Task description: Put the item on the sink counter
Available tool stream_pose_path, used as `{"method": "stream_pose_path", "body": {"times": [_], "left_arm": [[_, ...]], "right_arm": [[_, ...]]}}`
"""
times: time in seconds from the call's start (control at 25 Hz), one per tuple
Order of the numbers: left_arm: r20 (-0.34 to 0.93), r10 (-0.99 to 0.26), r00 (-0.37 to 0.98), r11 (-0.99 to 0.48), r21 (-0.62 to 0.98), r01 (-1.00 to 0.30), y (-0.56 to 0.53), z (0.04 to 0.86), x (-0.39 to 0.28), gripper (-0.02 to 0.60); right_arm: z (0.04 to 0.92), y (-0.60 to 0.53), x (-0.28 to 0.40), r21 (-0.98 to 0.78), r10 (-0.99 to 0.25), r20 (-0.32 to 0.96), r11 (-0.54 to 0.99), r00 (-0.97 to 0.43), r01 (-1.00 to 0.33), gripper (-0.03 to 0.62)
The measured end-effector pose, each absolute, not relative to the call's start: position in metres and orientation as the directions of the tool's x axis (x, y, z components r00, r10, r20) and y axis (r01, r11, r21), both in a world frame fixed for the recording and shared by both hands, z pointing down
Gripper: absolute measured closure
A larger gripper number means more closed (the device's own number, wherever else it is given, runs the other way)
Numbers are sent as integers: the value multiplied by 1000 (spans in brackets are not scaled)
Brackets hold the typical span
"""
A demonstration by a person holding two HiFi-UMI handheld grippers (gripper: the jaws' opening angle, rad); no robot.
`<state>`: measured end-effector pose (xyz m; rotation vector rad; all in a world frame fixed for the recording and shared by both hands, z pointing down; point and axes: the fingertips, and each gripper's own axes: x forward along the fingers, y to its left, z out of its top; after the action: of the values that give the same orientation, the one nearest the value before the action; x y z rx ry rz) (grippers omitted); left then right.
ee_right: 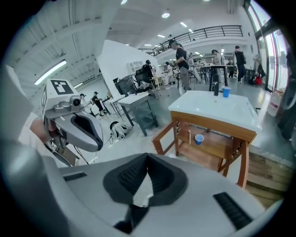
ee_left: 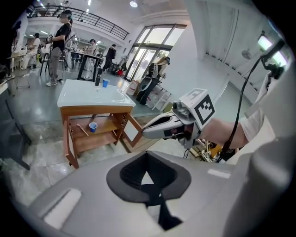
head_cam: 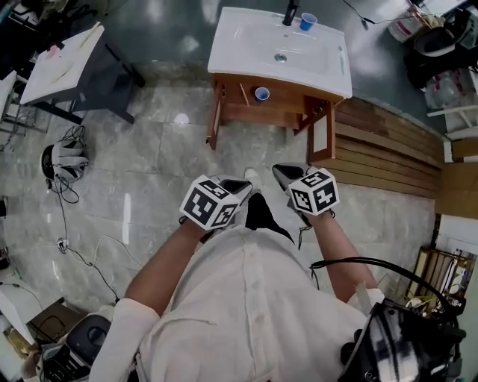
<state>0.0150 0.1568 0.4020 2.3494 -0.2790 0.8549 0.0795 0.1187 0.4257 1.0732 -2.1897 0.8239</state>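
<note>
A person in a white shirt (head_cam: 246,313) stood on the pale stone floor (head_cam: 149,157), well back from a wooden washstand (head_cam: 317,123), with one tool in each hand held close in front of the body. The left tool (ee_left: 147,155) was pinched to a point, its dark pads meeting at the tips with nothing gripped there. The right tool (ee_right: 147,157) was likewise drawn together at the tips. A pale patch showed in the gap behind them, too unclear to name.

A small blue cup (head_cam: 261,94) sat upright on the open wooden shelf (head_cam: 287,104) under the basin, just beside a thin stick (head_cam: 243,93). Above it, a second blue cup (head_cam: 307,22) stood on the white sink surface (head_cam: 246,56), just beside the dark tap (head_cam: 290,13). Both tools were well apart from either cup.
</note>
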Motion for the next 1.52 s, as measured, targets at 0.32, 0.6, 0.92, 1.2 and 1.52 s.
{"method": "stream_pose_path", "body": {"times": [0.32,0.6,0.92,1.2,1.52], "left_arm": [[643,-16,765,-789,462,-405,173,395,4,577],[647,-11,763,-795,457,-399,183,394,1,577],[641,-12,767,-796,458,-396,188,394,0,577],[619,-6,785,-787,482,-386,188,391,-2,577],[622,-3,783,-792,477,-382,184,392,0,577]], "right_arm": [[413,144,67,-259,-478,694,533,-539,-805,589],[409,158,61,-264,-482,683,537,-548,-801,589],[406,162,58,-258,-491,674,543,-551,-799,589],[407,160,52,-260,-485,675,549,-556,-795,589],[411,157,52,-266,-485,677,540,-553,-799,589]]}}
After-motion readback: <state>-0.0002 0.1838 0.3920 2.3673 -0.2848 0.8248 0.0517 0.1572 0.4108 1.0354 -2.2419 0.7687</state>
